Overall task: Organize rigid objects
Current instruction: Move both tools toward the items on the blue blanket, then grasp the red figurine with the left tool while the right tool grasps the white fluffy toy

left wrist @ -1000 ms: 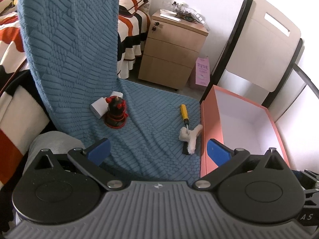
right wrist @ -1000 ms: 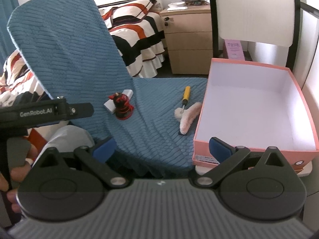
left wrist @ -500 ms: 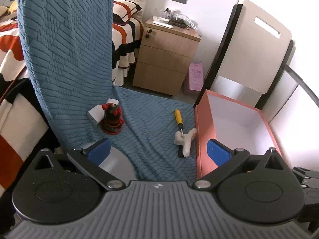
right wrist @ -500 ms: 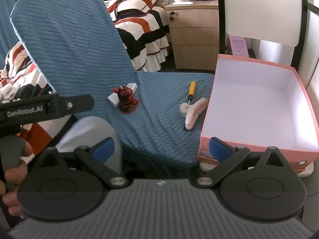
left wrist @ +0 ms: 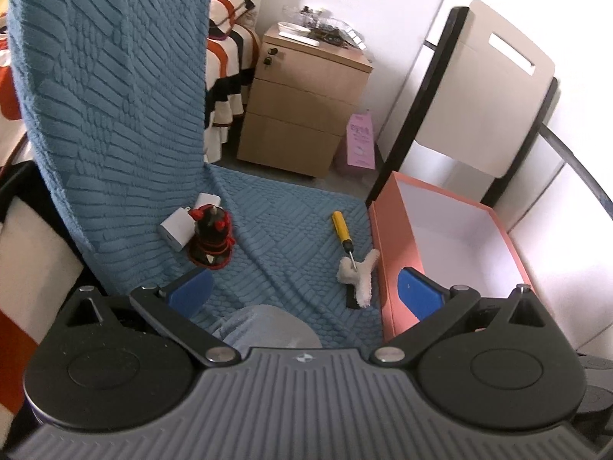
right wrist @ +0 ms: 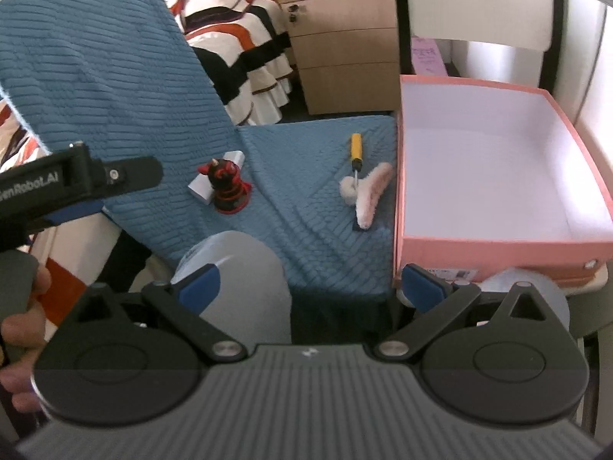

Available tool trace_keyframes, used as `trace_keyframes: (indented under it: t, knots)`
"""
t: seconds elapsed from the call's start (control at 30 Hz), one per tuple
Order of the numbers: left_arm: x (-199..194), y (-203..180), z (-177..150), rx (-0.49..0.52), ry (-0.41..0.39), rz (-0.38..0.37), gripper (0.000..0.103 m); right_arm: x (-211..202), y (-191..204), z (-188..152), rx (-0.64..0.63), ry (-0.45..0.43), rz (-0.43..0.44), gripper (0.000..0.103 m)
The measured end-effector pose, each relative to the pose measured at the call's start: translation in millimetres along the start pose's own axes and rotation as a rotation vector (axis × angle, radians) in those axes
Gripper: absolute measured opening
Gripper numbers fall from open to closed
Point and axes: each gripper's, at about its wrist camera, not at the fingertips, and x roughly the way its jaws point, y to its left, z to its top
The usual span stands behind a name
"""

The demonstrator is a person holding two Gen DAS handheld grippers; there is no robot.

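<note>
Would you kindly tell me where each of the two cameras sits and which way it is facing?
Left wrist: sits on the left gripper, looking forward and down over the blue cloth toward the pink box; its own open fingers and a grey-clad knee show.
Right wrist: sits on the right gripper, facing the same cloth from further right, box ahead; its open fingers, the left gripper and a hand show.
Shared: the screwdriver, fluffy hair clip, red-and-black figurine, white block and wooden drawers.
</note>
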Motion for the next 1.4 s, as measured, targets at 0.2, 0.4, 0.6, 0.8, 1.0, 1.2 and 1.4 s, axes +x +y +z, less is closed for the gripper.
trace_keyframes:
  t: [0.2,0.4,0.6,0.8,1.0,1.2,1.4]
  knots:
    - [5.6,11.2,-0.7,0.031,0.013,-0.005,0.103,4.4,5.1,-6.2,0.044,-0.006,-0.025,0.103]
    - [6.7,19.3,2.4,0.038,0.008,-0.015,0.103,6.8,15.5,-6.9,0.045,-0.008,-0.045,0.102]
    - [20.2,25.5,6.6,0.037,0.02,-0.012,0.103,18.4,19.6,-3.1,0.039,0.005,-0.057,0.097]
    - [44.8,33.0,12.8,0.049,0.036,-0.011,0.103,38.0,19.4,1.8,0.053,0.03,-0.077,0.094]
    - [76.6,40.5,18.8,0.052,0.015,-0.002,0.103,60.1,14.2,9.3,0.056,0.041,-0.117,0.086]
    - [116.5,51.8,24.1,0.048,0.052,-0.01,0.103,86.2,19.4,12.1,0.024,0.04,-0.149,0.081]
    - [154.8,67.6,30.9,0.05,0.097,-0.007,0.103,112.9,18.8,19.7,0.0,0.014,-0.187,0.081]
